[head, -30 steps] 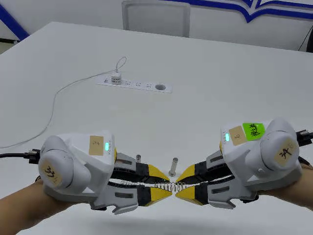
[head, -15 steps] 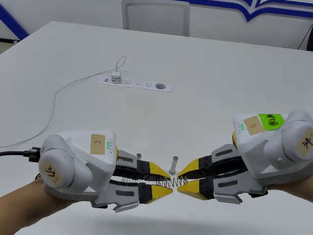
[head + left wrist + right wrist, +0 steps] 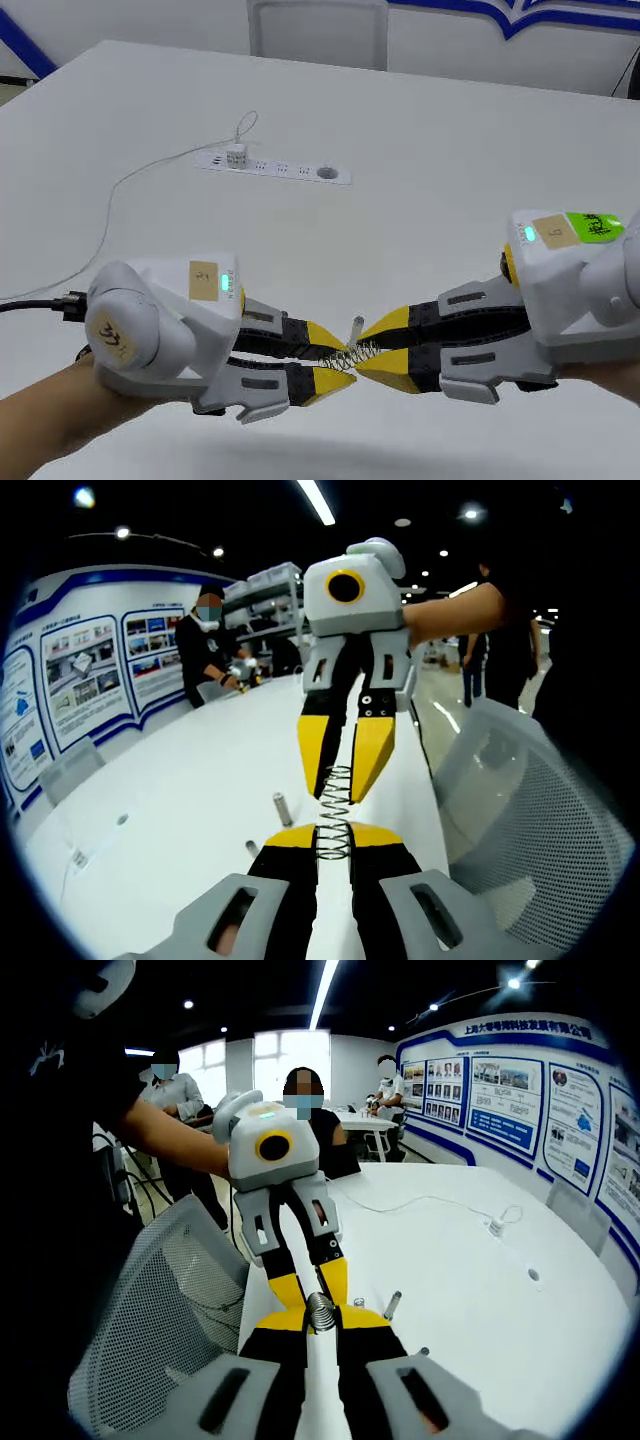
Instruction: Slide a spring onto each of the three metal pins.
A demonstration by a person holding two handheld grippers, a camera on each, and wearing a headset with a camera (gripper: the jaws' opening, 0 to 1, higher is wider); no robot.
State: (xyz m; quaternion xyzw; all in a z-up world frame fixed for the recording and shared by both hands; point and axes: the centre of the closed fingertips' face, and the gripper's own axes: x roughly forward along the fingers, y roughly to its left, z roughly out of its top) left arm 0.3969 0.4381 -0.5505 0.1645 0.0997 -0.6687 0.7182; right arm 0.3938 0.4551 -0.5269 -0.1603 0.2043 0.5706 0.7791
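Steel spring (image 3: 352, 356) spans two claws over the white worktop (image 3: 420, 200): left claw (image 3: 345, 360) and right claw (image 3: 362, 355) each pinch one end, beside an upright metal pin (image 3: 356, 327).

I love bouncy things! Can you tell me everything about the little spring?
The spring is a small coil of thin, silvery wire, metal by its look. It lies level over the white table, held between two grippers: the left gripper pinches one end, the right gripper the other. An upright metal pin stands just behind it; the spring is not on it.
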